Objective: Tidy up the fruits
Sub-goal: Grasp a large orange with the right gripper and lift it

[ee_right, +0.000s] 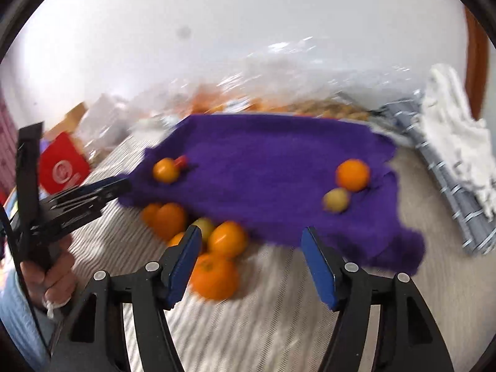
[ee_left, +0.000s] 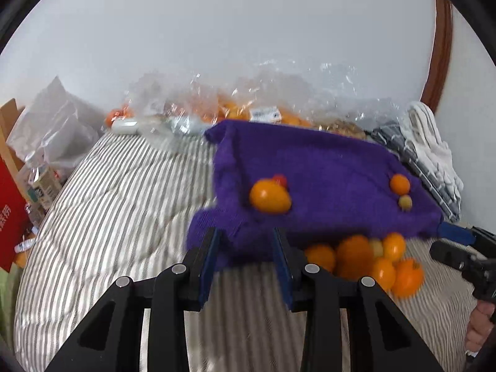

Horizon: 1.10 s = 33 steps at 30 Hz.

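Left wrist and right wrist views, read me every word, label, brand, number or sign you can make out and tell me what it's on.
No text can be read for certain in either view.
Red box: pale characters at its edge, cut off and unreadable.
Red box, right wrist view: a white round logo, no legible words.
White label on the clear fruit bag: dark print, too small.
Carton: print blurred.

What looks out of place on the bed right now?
The purple cloth lies rumpled with one corner pinched in the left gripper. Oranges sit heaped on the striped bedding off its near edge, while a few fruits rest on it.
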### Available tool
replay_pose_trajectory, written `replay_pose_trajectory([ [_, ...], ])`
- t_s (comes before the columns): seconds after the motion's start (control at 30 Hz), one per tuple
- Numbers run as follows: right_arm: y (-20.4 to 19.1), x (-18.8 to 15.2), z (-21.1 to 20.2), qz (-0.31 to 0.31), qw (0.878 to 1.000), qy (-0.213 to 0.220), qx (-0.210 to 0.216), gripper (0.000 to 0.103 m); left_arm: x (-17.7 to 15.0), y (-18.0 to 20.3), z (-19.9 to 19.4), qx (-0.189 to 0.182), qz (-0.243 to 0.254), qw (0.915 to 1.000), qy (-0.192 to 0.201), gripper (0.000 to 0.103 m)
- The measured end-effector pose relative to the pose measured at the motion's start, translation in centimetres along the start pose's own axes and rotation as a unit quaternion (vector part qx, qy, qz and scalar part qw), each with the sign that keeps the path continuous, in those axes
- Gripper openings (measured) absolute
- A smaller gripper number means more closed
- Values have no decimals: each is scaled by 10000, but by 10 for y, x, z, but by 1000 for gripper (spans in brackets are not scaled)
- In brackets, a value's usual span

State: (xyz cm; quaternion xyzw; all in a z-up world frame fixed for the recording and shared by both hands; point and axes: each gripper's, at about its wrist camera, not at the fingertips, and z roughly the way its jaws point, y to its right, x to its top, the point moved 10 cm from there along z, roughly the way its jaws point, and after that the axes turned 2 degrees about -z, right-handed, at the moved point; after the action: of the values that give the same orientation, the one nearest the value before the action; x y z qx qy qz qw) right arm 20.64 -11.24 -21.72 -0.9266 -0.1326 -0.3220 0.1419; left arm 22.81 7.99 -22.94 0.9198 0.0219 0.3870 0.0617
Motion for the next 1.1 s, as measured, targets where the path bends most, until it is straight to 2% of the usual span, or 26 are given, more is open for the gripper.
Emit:
replay_pose_trajectory([
  [0.1,-20,-18,6,-217,9996,-198,41,67,-12,-8,-5,-56,-90,9999,-131,33],
  [0.27,-30,-32,23,-377,9984,-412,-73,65,-23,-15,-11,-94,-164,9995,-236,33],
  [0.37,-30,-34,32,-324,9983,-485,-8,58,-22,-15,-11,-97,-218,9995,-193,33],
  [0.43,-31,-36,37,-323,9978,-571,46,46,-23,-16,-10,-75,-236,9994,-241,33],
  [0.47,-31,-38,39,-333,9974,-636,80,42,-24,-17,-9,-58,-250,9993,-271,33],
  [0.6,-30,-38,39,-355,9975,-614,72,42,-26,-19,-6,-129,-321,9987,-362,33],
  [0.7,-22,-37,29,-297,9984,-470,21,42,-28,-18,-4,-168,-329,9984,-424,33],
  [0.83,10,-35,15,-268,9982,-334,-410,42,-31,-23,1,-100,-423,9975,-562,33],
  [0.9,24,-36,12,-206,9980,-353,-472,42,-36,-26,8,-42,-467,9961,-751,33],
  [1.1,48,-43,15,-20,9973,-425,-601,42,-40,-19,9,22,-140,9967,-799,33],
])
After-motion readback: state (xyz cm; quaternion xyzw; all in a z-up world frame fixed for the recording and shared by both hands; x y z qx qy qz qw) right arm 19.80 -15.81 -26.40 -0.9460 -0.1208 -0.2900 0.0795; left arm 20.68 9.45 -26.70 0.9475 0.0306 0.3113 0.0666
